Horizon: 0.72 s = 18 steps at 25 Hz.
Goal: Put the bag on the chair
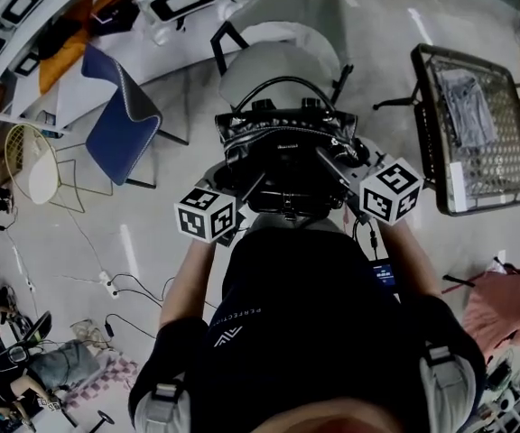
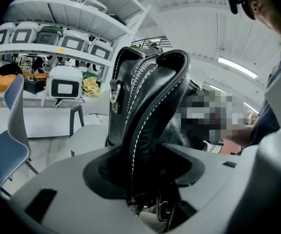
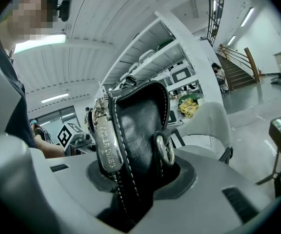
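A black leather bag (image 1: 287, 138) with white stitching and a loop handle hangs between my two grippers, just in front of the light grey chair (image 1: 283, 70). My left gripper (image 1: 235, 175) is shut on the bag's left end, and my right gripper (image 1: 348, 159) is shut on its right end. In the left gripper view the bag (image 2: 145, 96) stands upright in the left gripper (image 2: 145, 182), with the grey chair's seat (image 2: 89, 135) beyond it. In the right gripper view the bag's end (image 3: 133, 135), with a metal plate and ring, fills the right gripper (image 3: 135, 179); the chair (image 3: 209, 121) shows behind.
A blue chair (image 1: 120, 115) stands to the left of the grey one, and a yellow wire chair (image 1: 34, 165) further left. A black mesh table (image 1: 477, 133) is at the right. Shelves with white boxes (image 2: 65, 43) run along the back. Cables (image 1: 116, 287) lie on the floor.
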Available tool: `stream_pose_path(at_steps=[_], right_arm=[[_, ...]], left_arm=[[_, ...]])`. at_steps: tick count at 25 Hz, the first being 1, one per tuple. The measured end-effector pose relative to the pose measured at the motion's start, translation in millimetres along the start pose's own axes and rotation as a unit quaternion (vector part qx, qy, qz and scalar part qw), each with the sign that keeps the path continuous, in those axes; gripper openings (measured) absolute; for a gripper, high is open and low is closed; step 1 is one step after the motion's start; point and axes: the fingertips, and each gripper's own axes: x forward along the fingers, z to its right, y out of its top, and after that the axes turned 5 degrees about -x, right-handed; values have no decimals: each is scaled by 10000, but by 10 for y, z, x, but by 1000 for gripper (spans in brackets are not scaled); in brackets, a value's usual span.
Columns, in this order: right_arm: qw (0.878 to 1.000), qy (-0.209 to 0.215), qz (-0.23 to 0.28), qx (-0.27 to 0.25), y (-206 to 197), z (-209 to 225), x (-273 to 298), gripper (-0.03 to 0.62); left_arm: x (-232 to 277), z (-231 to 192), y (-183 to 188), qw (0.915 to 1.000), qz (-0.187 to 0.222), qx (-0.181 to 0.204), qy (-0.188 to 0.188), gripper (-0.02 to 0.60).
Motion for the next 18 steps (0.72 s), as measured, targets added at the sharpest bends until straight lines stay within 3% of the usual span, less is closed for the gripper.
stream_pose_path(at_steps=[7, 18], right_arm=[[9999, -136, 27, 1, 20, 85, 38, 155], [9983, -483, 1, 334, 194, 731, 580, 153]], left_arm=[[90, -51, 54, 10000, -73, 24, -61, 232], [645, -640, 543, 9986, -371, 64, -381, 227]])
